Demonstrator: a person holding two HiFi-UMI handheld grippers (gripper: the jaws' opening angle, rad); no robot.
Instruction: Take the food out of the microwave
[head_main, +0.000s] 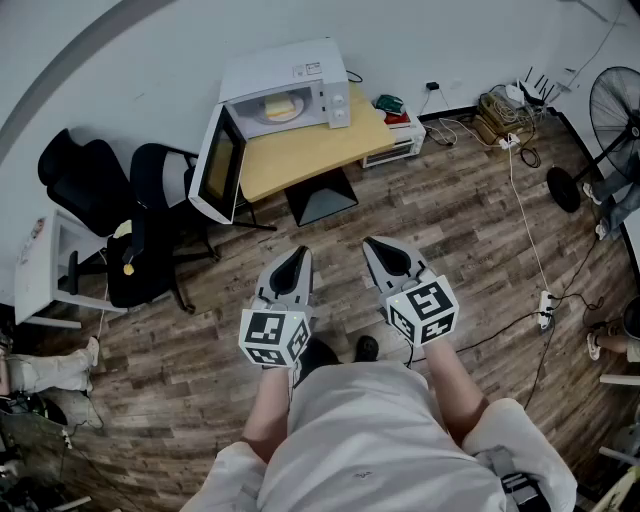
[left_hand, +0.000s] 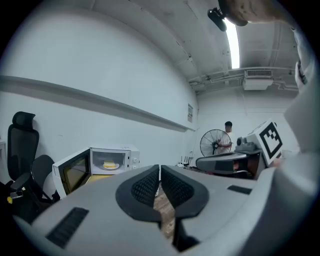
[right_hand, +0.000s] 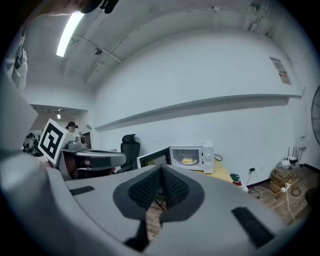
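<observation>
Left gripper (head_main: 301, 252) and right gripper (head_main: 371, 244) ride pressed together, empty, in my head view, well short of the microwave (head_main: 300, 70), whose door (head_main: 220, 165) stands open for reaching in; each gripper view shows jaws meeting on nothing, the food (left_hand: 110, 165) sitting inside.

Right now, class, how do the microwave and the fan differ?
The microwave is a white box; the fan is black and round. The microwave sits on the table; the fan stands on the floor. The microwave's door hangs open with food inside; the fan is a grille on a stand. Both stand near the wall.
</observation>
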